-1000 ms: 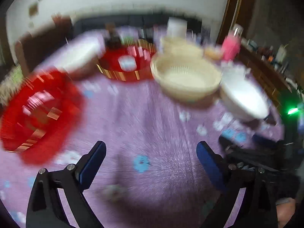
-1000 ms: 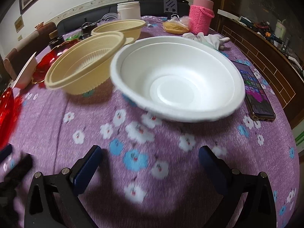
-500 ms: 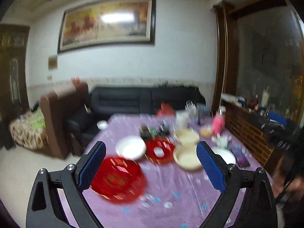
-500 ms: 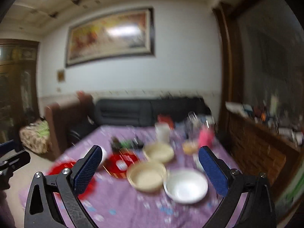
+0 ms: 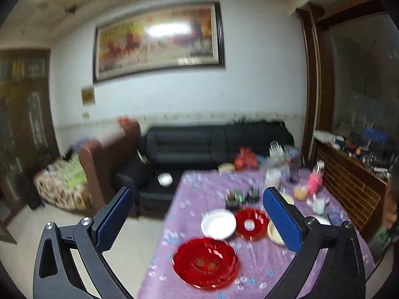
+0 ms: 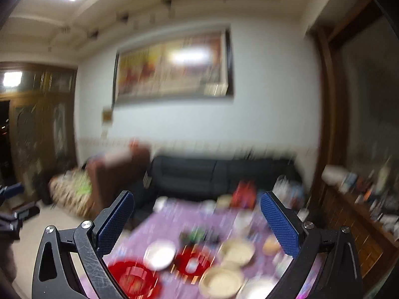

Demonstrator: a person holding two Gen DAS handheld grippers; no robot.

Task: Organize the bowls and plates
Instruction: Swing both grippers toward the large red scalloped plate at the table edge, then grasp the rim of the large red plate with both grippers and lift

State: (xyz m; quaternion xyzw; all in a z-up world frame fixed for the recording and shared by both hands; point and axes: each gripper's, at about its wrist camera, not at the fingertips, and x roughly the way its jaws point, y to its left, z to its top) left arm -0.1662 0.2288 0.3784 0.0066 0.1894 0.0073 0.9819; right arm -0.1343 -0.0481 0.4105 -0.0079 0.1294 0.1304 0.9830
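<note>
Both grippers are raised high, far back from the table, open and empty. In the left wrist view my left gripper frames a large red plate at the near end of the purple flowered tablecloth, a white plate behind it, a smaller red plate and a cream bowl partly behind the right finger. In the blurred right wrist view my right gripper is over the same table: red plate, white plate, small red plate, two cream bowls.
A black sofa and a brown armchair stand beyond the table. A wooden sideboard with clutter runs along the right. A pink bottle, a white jar and small items crowd the table's far end.
Both grippers have pulled up and far back from the tabletop, so the bowls that were close now look small and distant. Both stay open and empty.
</note>
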